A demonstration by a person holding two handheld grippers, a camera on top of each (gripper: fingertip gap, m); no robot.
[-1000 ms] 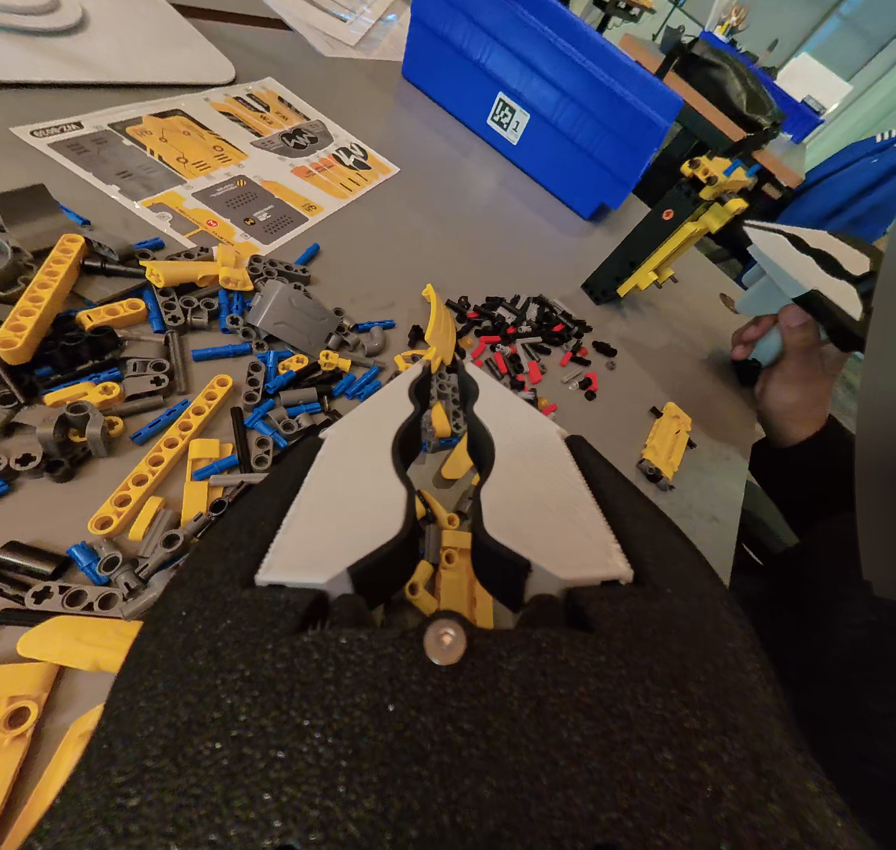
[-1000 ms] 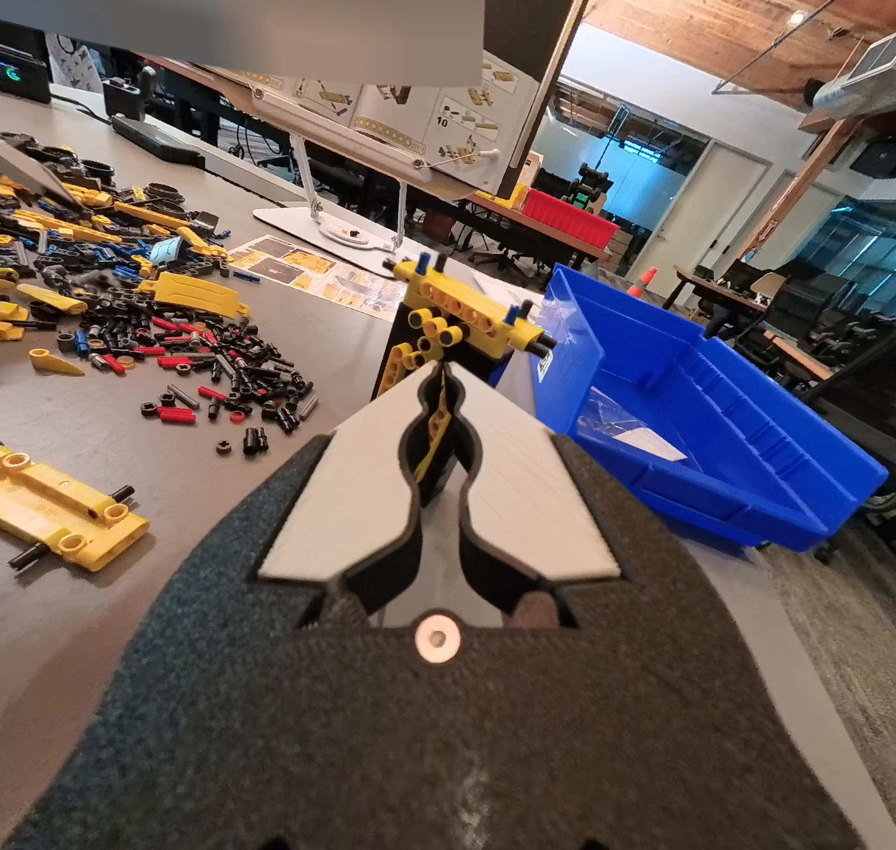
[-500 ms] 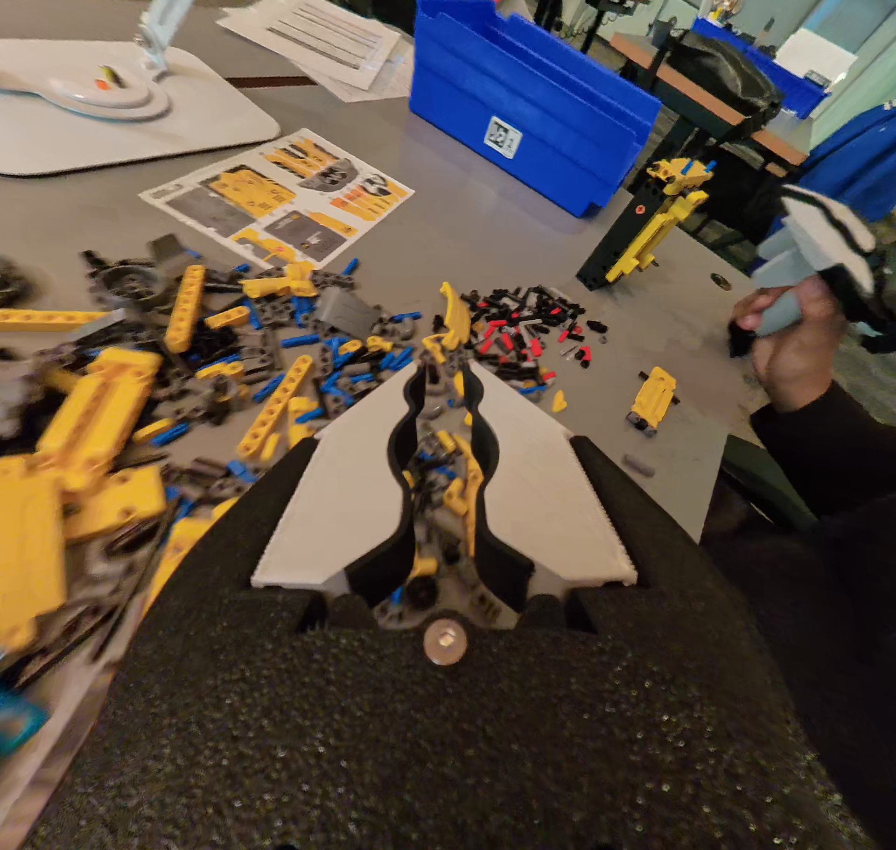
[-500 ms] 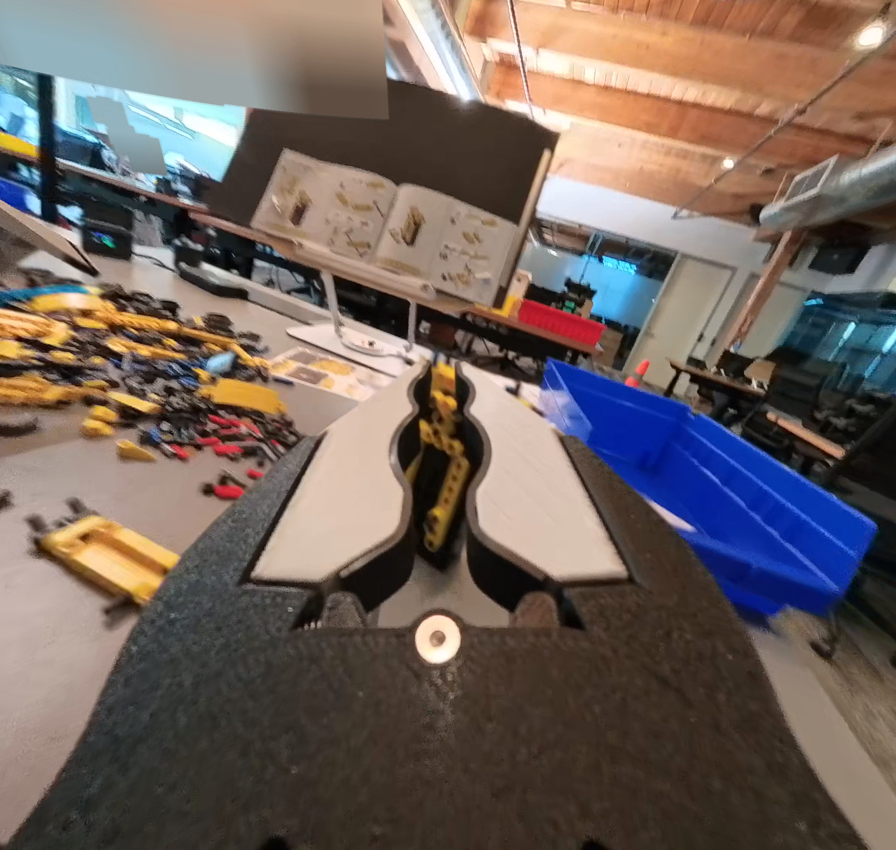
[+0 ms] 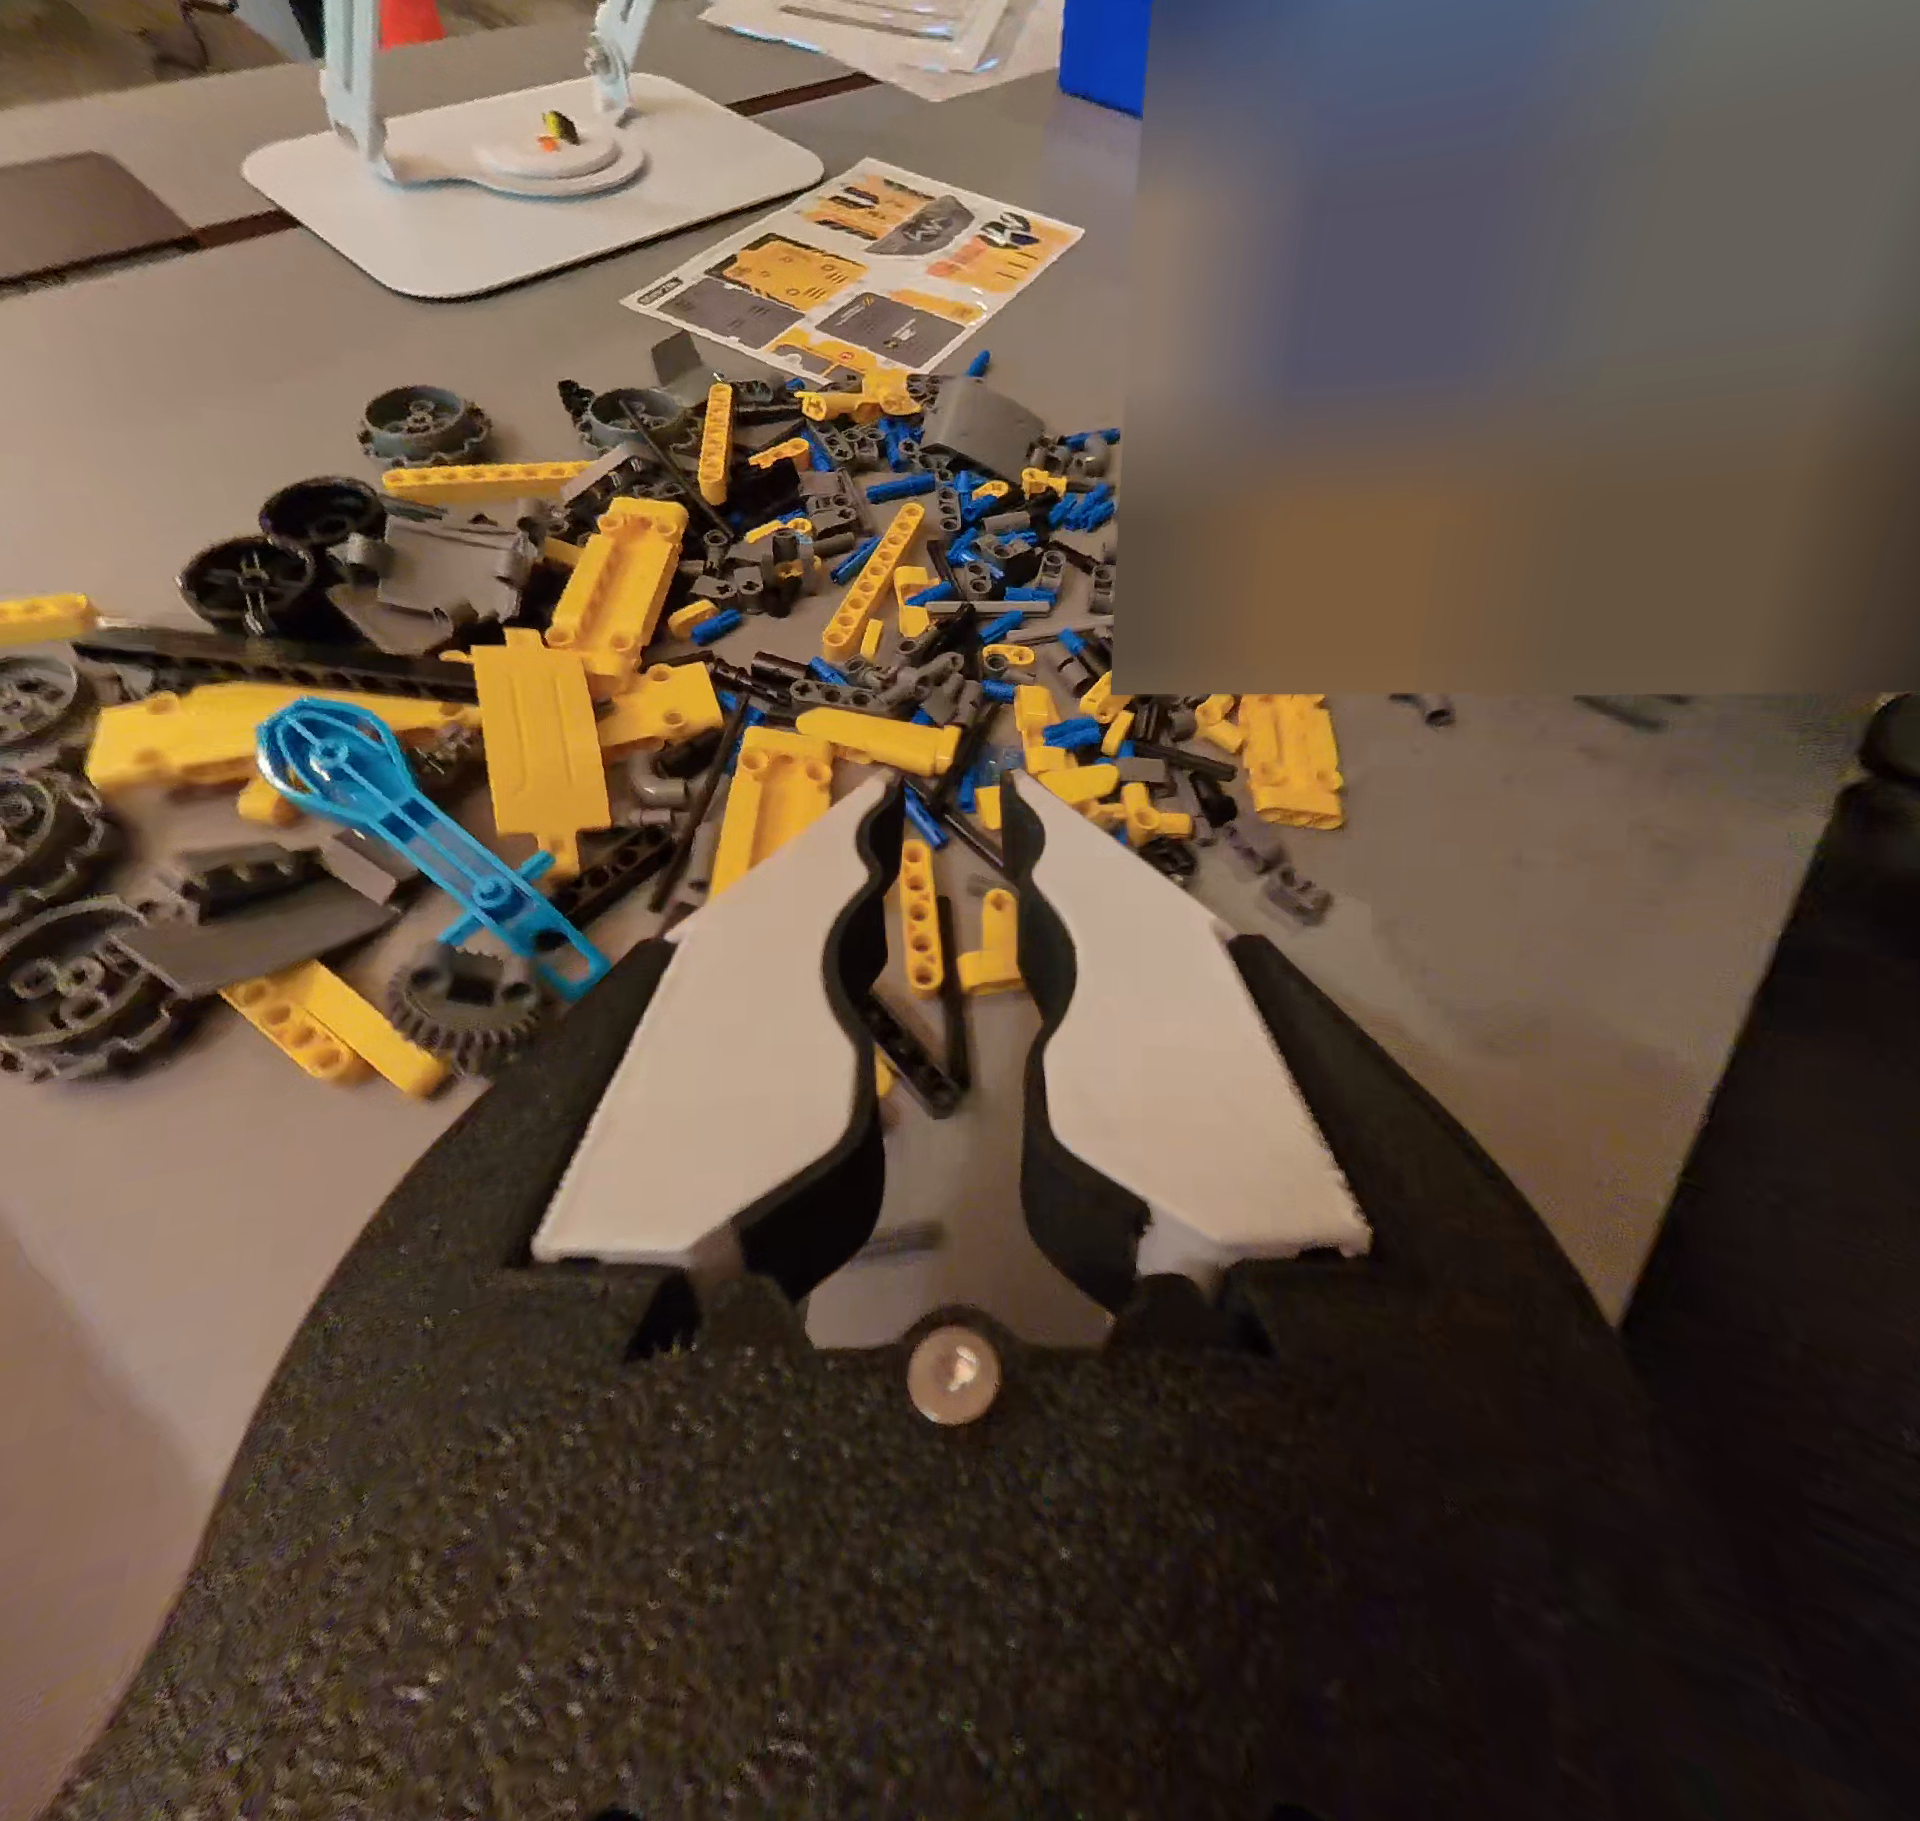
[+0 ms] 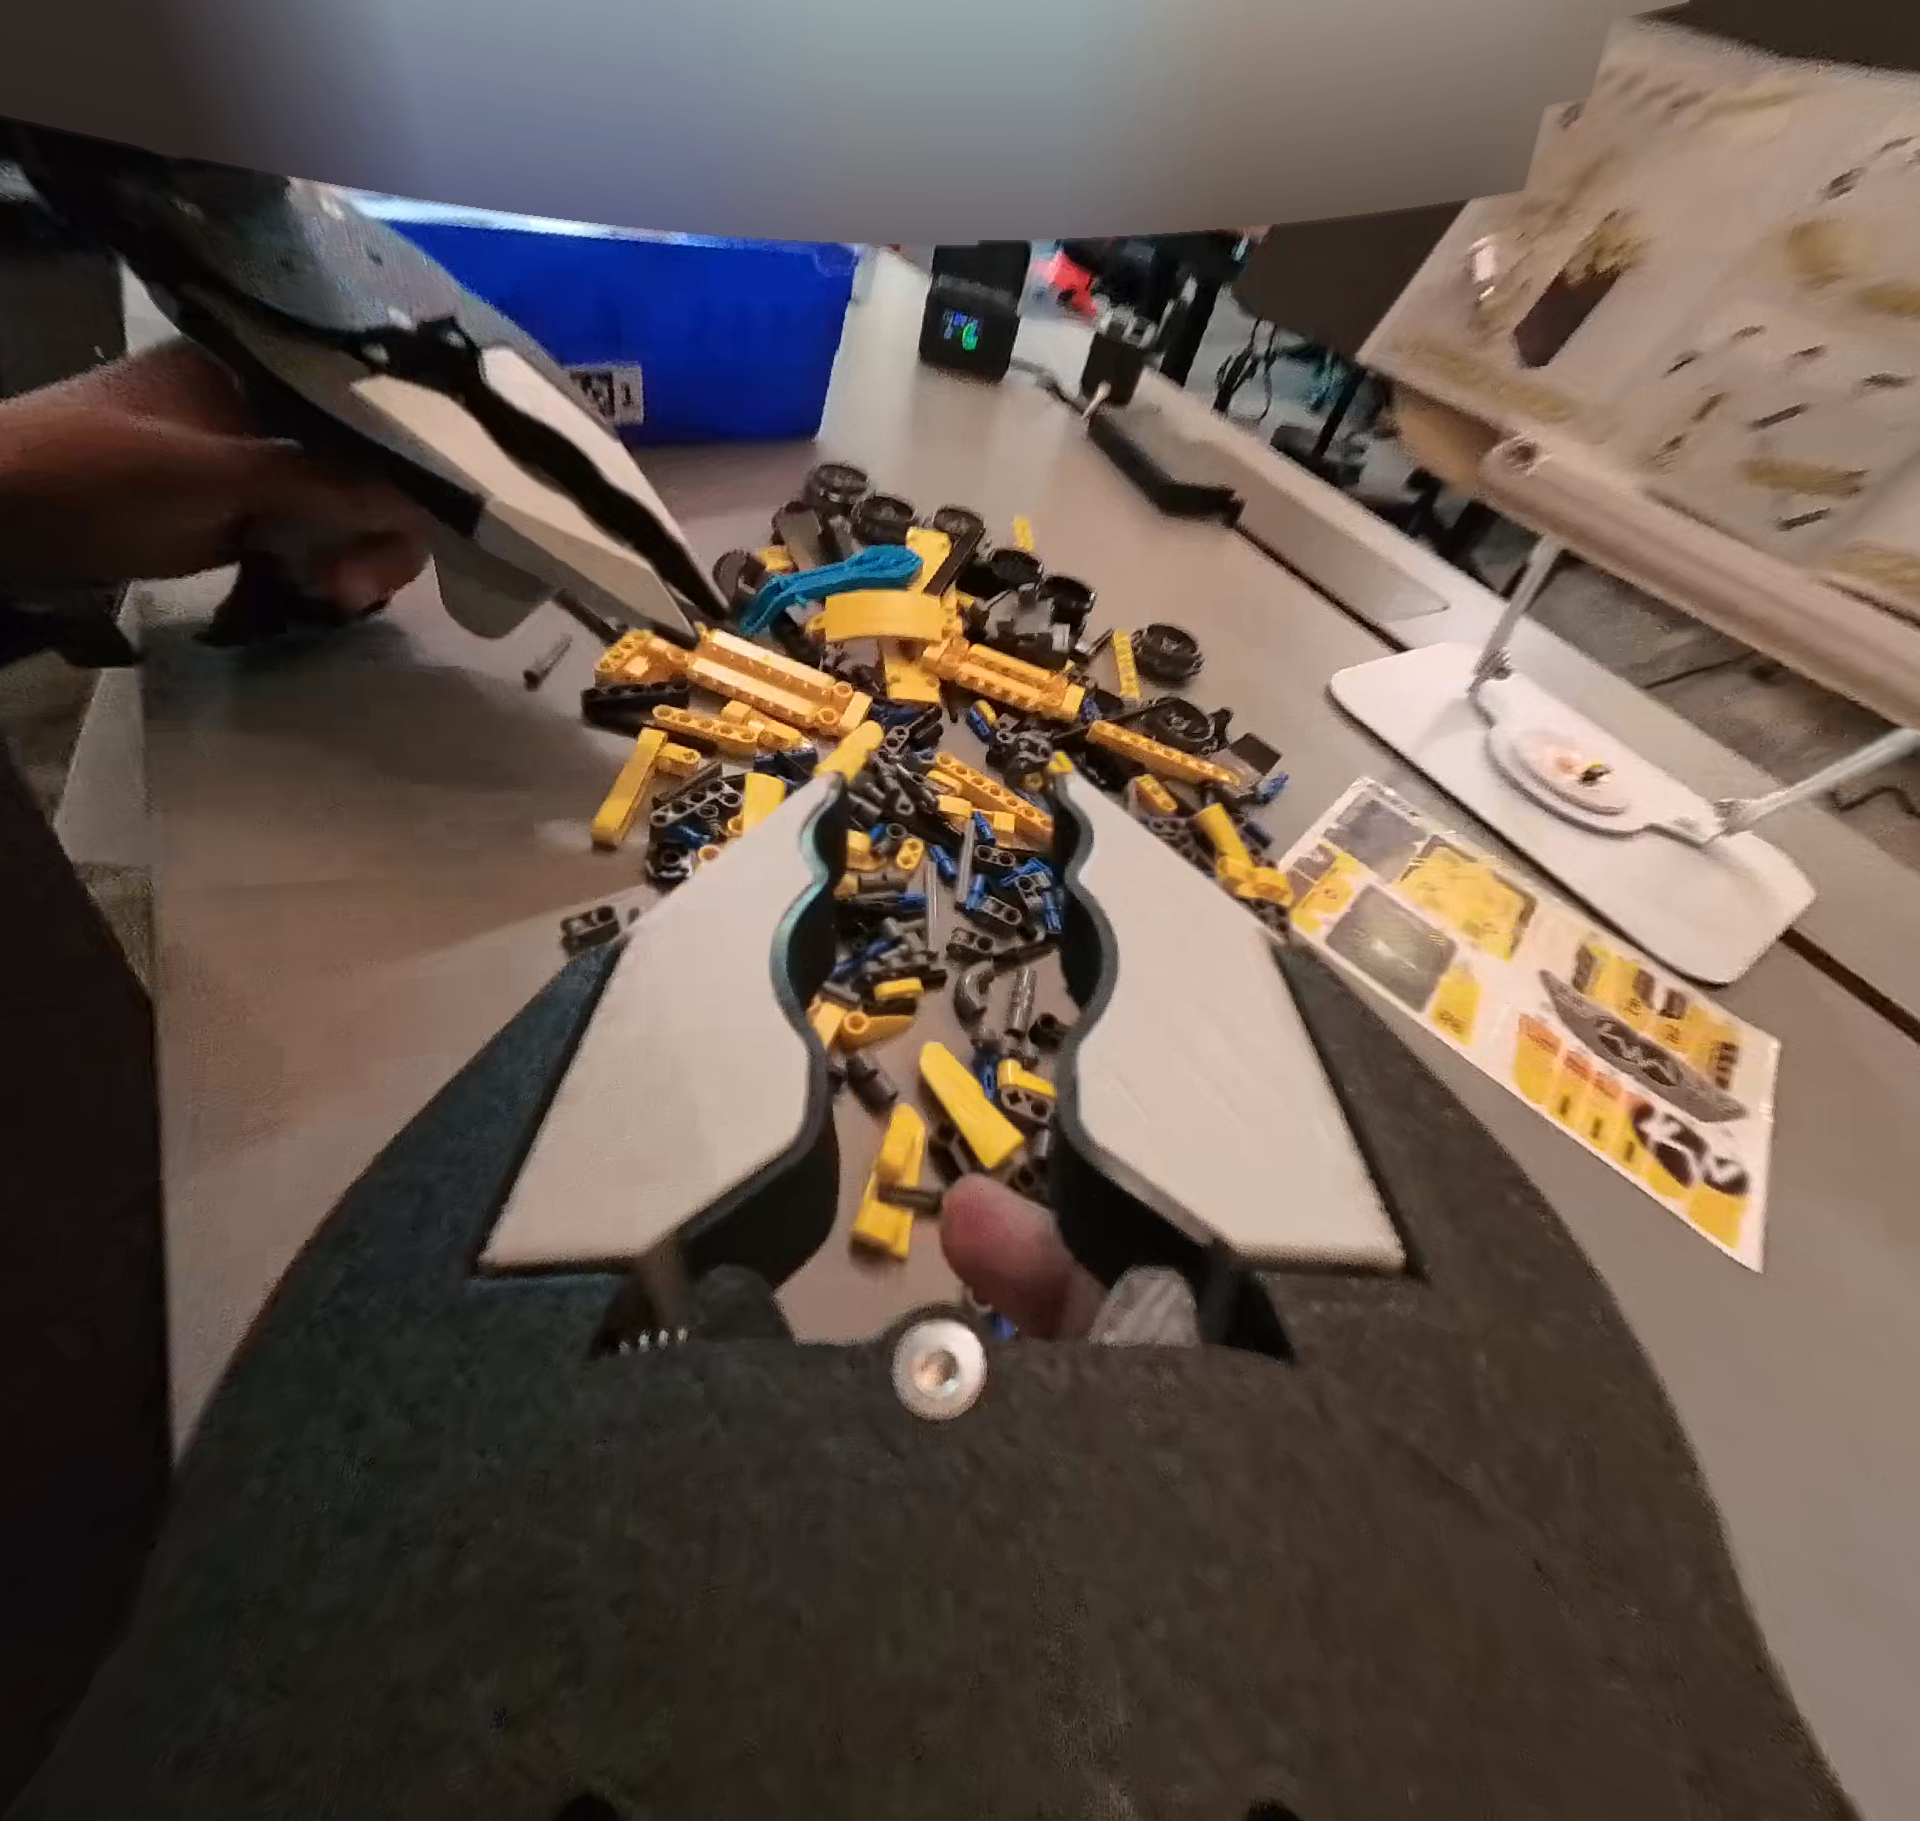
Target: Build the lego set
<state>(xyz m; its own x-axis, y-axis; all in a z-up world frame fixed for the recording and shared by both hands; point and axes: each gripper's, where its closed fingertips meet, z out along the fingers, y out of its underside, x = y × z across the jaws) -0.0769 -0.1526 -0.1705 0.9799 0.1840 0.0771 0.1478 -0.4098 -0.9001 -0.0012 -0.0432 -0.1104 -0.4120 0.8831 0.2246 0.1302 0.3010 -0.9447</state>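
Observation:
A pile of yellow, black, grey and blue building pieces [image 5: 831, 576] lies on the grey table [image 5: 156, 369]. My left gripper [image 5: 951, 795] hovers over its near edge, jaws a little apart and empty. A short yellow beam [image 5: 920, 914] and a black beam [image 5: 914, 1044] lie below the gap. My right gripper [image 6: 948, 795] is open wide and empty above the same pile [image 6: 935, 732]. In the right wrist view the left gripper [image 6: 701, 618] points down at a long yellow beam [image 6: 748, 670], held by a hand [image 6: 156, 483].
A light blue plastic tool [image 5: 416, 836] lies on the pile's left side. A sticker sheet [image 6: 1507, 992], a white stand base [image 6: 1558, 805] with an open booklet [image 6: 1714, 317], and a blue bin [image 6: 675, 337] surround the pile. Black wheels [image 5: 312, 514] lie at its far left. My hands' fingertips stand some 15 cm from each other.
The left gripper has swung left, from the small black and red pins to the big pile. The right gripper has turned from the yellow-black assembly and blue bin toward the pile, and its jaws have opened wider.

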